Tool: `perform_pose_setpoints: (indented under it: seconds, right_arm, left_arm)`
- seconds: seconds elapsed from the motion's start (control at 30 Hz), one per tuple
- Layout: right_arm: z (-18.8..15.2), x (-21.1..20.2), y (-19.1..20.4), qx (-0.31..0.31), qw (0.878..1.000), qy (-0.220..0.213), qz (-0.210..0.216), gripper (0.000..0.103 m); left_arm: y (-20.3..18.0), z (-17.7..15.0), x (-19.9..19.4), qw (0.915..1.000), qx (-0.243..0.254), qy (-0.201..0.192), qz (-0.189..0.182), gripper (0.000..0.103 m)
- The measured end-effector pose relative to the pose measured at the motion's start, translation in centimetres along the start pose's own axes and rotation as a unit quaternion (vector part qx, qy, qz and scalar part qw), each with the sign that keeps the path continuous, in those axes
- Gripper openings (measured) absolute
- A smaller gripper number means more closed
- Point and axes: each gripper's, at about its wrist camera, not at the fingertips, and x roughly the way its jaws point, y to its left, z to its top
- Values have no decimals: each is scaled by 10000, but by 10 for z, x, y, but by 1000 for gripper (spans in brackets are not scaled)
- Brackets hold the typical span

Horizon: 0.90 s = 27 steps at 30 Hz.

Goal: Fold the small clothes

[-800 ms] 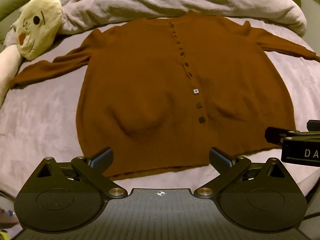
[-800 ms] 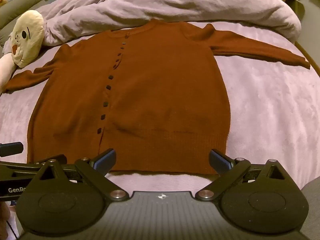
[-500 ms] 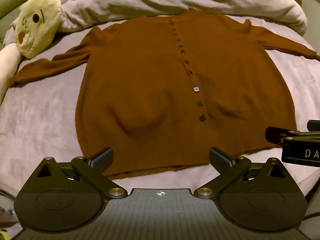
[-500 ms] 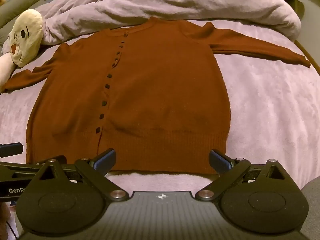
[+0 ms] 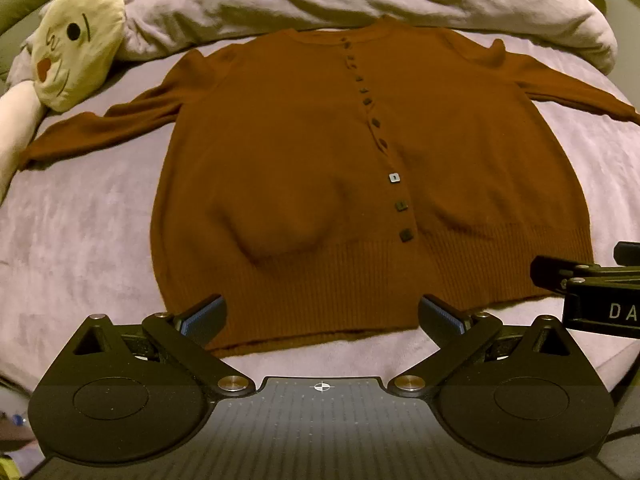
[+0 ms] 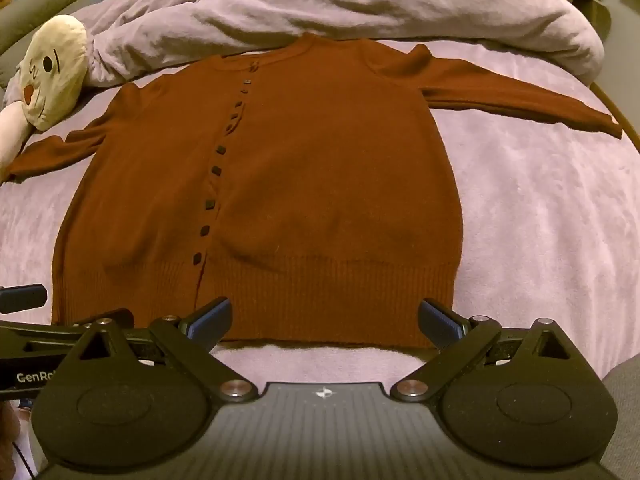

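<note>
Flat on the bed (image 5: 80, 240), cardigan (image 5: 320, 160) fills mid-frame, sleeves spread. Left gripper (image 5: 320, 316) and right gripper (image 6: 325, 318) hover at bottom over its hem, fingers apart, holding nothing.

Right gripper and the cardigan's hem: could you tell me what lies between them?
Only bare lilac bedsheet separates the right gripper from the cardigan, per the right wrist view.

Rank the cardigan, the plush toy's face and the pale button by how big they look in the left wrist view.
1. Brown cardigan: by far the largest, spread flat across the bed.
2. Plush toy's face: much smaller, at the far left.
3. Pale button: tiny, on the placket.
Fisheye stretch does not alter this order.
</note>
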Motion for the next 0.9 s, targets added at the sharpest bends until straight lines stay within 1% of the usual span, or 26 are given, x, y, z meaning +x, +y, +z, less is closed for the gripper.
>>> perform_pose_setpoints:
  seconds: [0.73,0.77,0.9]
  right_arm:
    - [1,-1,-1,-6,10000,-13,-16,99]
    - [1,-1,-1,-1,10000,-6,-16,99]
    - [2,-2,-2,-2,10000,-3,-24,99]
  left_arm:
    - [4,-3,0,10000,-12,13,-56,103]
    - [1,1,1,10000,-8,18,-39,103]
    - [1,1,1,10000,-18,25,-46,103]
